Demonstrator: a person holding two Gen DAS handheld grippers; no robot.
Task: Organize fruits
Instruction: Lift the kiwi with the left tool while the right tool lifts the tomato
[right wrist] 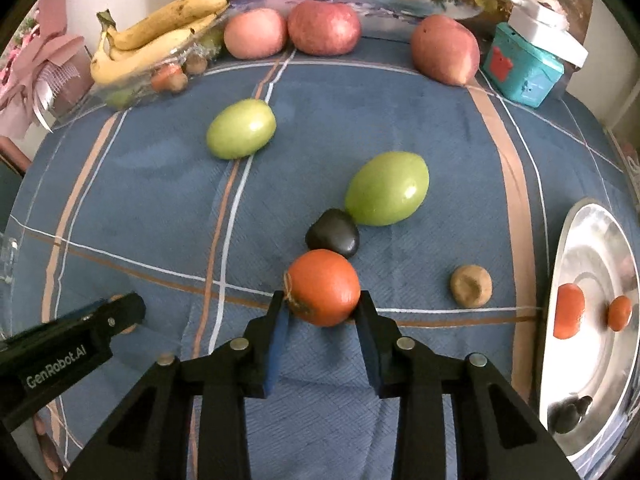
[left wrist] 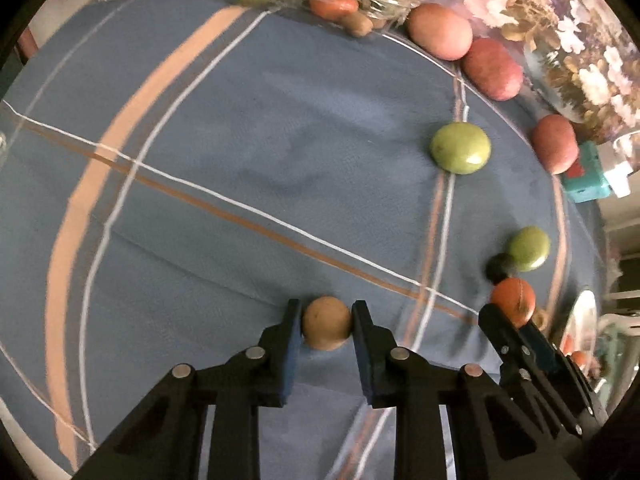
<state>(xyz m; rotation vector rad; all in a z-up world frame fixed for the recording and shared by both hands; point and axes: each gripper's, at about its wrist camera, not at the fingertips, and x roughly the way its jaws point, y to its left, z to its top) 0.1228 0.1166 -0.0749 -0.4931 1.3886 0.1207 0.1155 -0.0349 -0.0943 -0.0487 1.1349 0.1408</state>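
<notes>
**Both grippers clamped on small fruits, blue tablecloth**

Right gripper (right wrist: 322,308) pinches the orange fruit (right wrist: 323,286), a finger pressed on each side; fruit sits on the blue plaid tablecloth (right wrist: 160,208). All places below relative to the orange fruit, right wrist view.

- Dark fruit (right wrist: 333,233): just behind, touching it.
- Large green fruit (right wrist: 386,188): behind and right, touching the dark fruit.
- Second green fruit (right wrist: 241,129): farther back, left, well apart.
- Brown fruit, dimpled (right wrist: 471,285): to the right, alone on the cloth.
- Silver plate (right wrist: 592,240): far right at table edge, holds a small orange fruit (right wrist: 619,312); an orange patch and a dark patch on the plate's surface look like reflections.
- Three red apples (right wrist: 324,28): along the far edge.
- Bananas (right wrist: 156,40): far back left, on a clear dish with small fruits under them.
- Teal box (right wrist: 520,68): far back right, white item on top.

Left gripper (left wrist: 326,322) pinches a tan round fruit (left wrist: 326,323) between both fingers, fruit resting on the cloth, left of the orange fruit. In the right wrist view only the left gripper's finger side shows.
</notes>
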